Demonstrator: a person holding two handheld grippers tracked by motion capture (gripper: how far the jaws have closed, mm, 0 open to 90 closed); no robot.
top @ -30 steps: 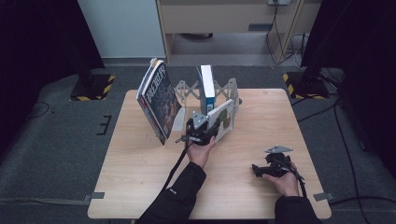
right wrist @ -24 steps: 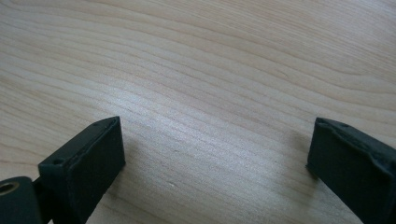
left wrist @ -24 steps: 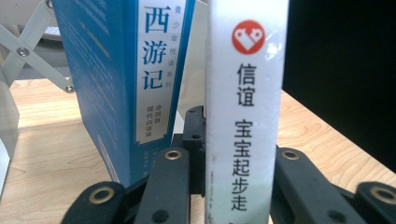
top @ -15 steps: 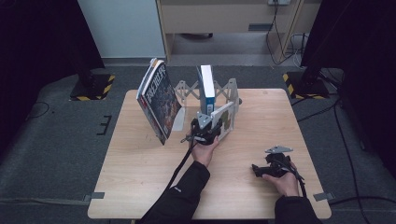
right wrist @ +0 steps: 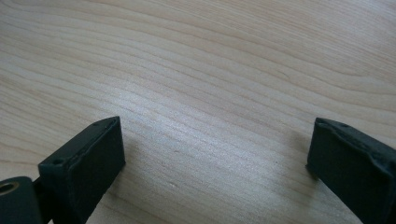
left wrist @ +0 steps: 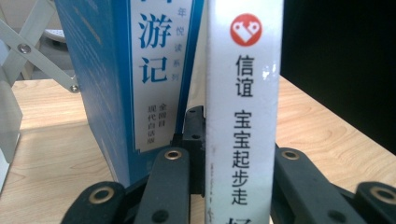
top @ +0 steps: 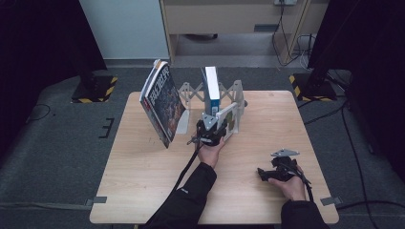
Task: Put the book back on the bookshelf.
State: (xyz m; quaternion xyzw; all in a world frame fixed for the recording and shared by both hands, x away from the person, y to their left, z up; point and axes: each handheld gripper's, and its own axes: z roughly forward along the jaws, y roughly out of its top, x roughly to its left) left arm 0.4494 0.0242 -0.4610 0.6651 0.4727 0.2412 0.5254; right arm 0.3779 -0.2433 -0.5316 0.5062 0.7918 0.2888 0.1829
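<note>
Sitting closest to the person, the right gripper (top: 263, 173) rests low on the pale wooden table (top: 143, 181) near its front right corner, jaws spread wide with bare wood grain between them in the right gripper view (right wrist: 215, 154). Nothing is held there.

Further in, around the middle of the table, the left gripper (top: 213, 130) is pinching a slim white book with black Chinese characters down its spine and a red round logo at the top (left wrist: 243, 107). In the left gripper view the black jaws sit tight on both sides of that spine, so it's a firm grip on a thin thing. From above, the white book (top: 228, 121) leans a bit, tilted against the rack's near side rather than standing straight.

Right beside it, touching or nearly so, is a thicker blue book with a white label panel and blue characters (left wrist: 121, 79), standing upright in the white metal scissor-lattice book rack (top: 191, 91). In the high view the blue book (top: 210, 88) pokes up taller than the rack, so it crowds the slot next to the white one.

Off to the left, a big dark-covered paperback with a busy illustrated cover (top: 162, 102) stands tilted at the rack's left end, well apart from the gripped book.

Beyond the table there's grey floor and a beige cabinet (top: 229, 16) against the far wall.
</note>
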